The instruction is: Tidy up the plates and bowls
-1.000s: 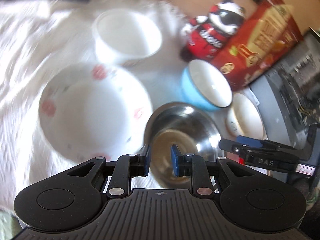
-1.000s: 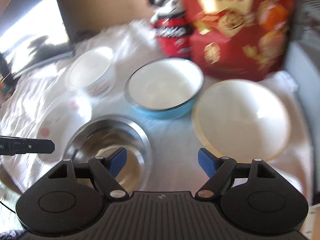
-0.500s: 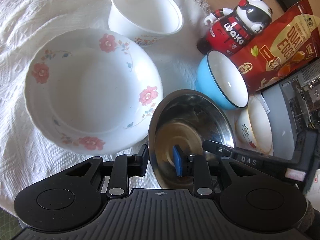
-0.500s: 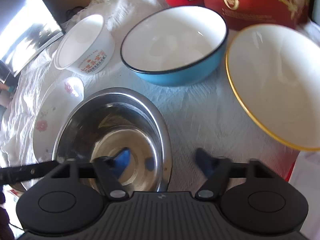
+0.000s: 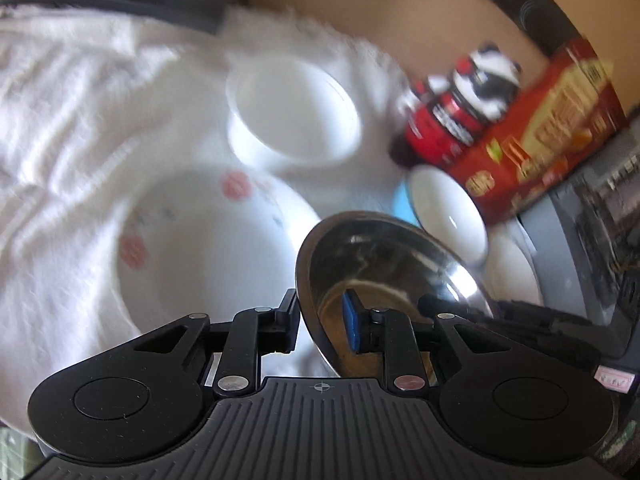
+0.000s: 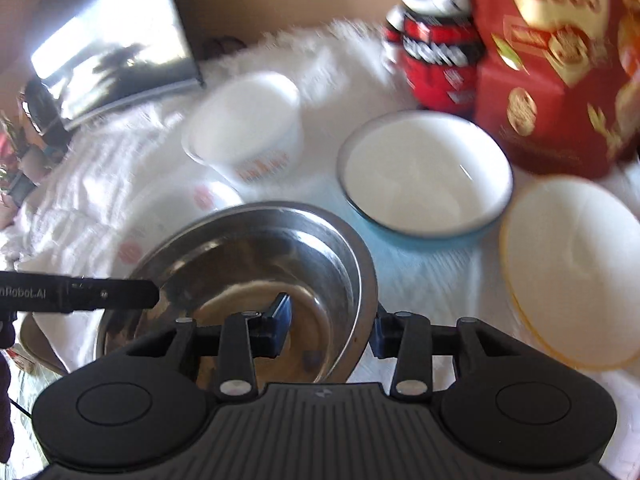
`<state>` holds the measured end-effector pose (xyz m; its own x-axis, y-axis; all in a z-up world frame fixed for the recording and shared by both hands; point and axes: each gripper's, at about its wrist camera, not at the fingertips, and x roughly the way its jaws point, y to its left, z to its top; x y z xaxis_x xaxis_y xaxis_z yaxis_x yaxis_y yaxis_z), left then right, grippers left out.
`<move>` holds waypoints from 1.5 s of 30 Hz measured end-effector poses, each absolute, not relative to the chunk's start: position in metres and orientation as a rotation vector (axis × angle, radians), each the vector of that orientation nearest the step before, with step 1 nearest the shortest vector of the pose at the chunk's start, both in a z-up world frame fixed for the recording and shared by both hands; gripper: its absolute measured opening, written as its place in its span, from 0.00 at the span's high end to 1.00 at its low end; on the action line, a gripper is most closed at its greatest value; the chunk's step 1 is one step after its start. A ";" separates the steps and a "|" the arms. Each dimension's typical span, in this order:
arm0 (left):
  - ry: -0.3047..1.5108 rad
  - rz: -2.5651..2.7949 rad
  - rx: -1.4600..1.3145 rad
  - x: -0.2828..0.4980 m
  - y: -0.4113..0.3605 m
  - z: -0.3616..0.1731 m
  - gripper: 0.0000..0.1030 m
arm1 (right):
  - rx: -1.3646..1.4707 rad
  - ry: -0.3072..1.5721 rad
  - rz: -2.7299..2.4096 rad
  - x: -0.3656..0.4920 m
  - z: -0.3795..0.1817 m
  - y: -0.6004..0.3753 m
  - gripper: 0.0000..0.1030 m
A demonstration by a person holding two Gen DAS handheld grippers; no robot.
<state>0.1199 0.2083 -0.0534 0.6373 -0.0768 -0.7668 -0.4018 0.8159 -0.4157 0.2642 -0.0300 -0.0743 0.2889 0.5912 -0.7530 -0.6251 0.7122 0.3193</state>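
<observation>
A steel bowl [image 5: 380,256] hangs tilted over the white cloth. My left gripper [image 5: 322,326] is shut on its near rim, one pad inside and one outside. In the right wrist view the steel bowl [image 6: 248,256] has its right rim between the jaws of my right gripper [image 6: 332,328]. Those jaws are closing, and a gap still shows beside the inner pad. A floral white bowl [image 5: 200,248] lies left of the steel one. A white tub bowl [image 5: 292,116] stands behind it. A blue bowl [image 6: 420,172] and a yellow-rimmed bowl [image 6: 576,272] sit to the right.
A panda-shaped red bottle [image 6: 432,52] and a red snack bag [image 6: 560,60] stand at the back right. A grey appliance [image 5: 592,248] borders the right side. A dark screen [image 6: 116,44] leans at the back left. The white cloth [image 5: 60,120] is rumpled on the left.
My right gripper moved in over the steel bowl's rim and its jaws narrowed around it. The bowl stays in my left gripper and has shifted with both hands. Both views are now blurred.
</observation>
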 end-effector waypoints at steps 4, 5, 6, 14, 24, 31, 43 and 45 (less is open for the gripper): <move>0.866 0.304 -0.616 0.114 0.243 -0.057 0.76 | -0.066 0.970 0.857 0.259 -0.069 0.012 0.61; 0.871 0.326 -0.603 0.113 0.250 -0.059 0.76 | -0.078 0.965 0.870 0.256 -0.070 0.025 0.60; 0.880 0.346 -0.591 0.112 0.258 -0.061 0.76 | -0.089 0.964 0.880 0.254 -0.071 0.037 0.60; 0.915 0.394 -0.560 0.106 0.289 -0.079 0.76 | -0.153 1.004 0.902 0.240 -0.091 0.109 0.59; 0.929 0.345 -0.468 0.114 0.295 -0.088 0.79 | -0.187 1.026 0.869 0.237 -0.105 0.129 0.55; 0.924 0.319 -0.414 0.115 0.298 -0.084 0.79 | -0.121 1.015 0.853 0.241 -0.100 0.113 0.50; 0.979 0.293 -0.494 0.121 0.316 -0.103 0.66 | 0.059 1.049 0.756 0.252 -0.109 0.077 0.32; 0.991 0.286 -0.516 0.123 0.317 -0.109 0.66 | 0.082 1.107 0.765 0.258 -0.119 0.080 0.32</move>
<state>0.1225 0.3171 -0.1086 0.5247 -0.0014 -0.8513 -0.4552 0.8445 -0.2820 0.2578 0.0803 -0.1190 0.2239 0.5921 -0.7741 -0.5143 0.7465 0.4223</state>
